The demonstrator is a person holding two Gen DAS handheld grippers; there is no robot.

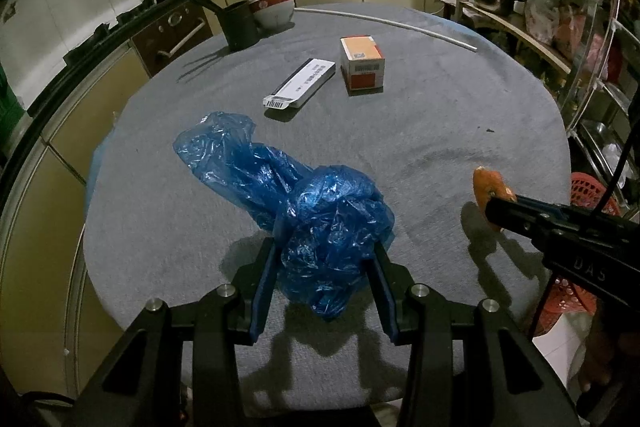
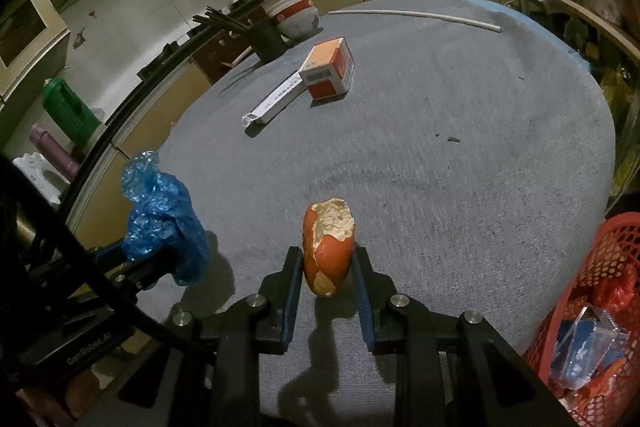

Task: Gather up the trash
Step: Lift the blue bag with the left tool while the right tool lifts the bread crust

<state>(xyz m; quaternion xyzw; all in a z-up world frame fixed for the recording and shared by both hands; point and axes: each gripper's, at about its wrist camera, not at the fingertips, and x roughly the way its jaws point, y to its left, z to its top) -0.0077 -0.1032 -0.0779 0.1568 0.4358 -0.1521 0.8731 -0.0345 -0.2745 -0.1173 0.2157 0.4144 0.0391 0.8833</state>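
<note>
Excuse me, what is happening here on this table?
A person is clearing trash from a round grey table with two handheld grippers. The left gripper is shut on a crumpled blue plastic bag; the right gripper is shut on an orange peel. An orange box and a flat white box lie farther back. A red basket with some trash inside stands at the right.

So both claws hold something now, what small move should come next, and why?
Probably carry the right claw toward the red basket at its right and drop the orange peel there. The peel is clamped between its fingers, clear of the table, and the basket, already holding trash, is beside it. The left claw is shut on the blue bag and can follow.
</note>
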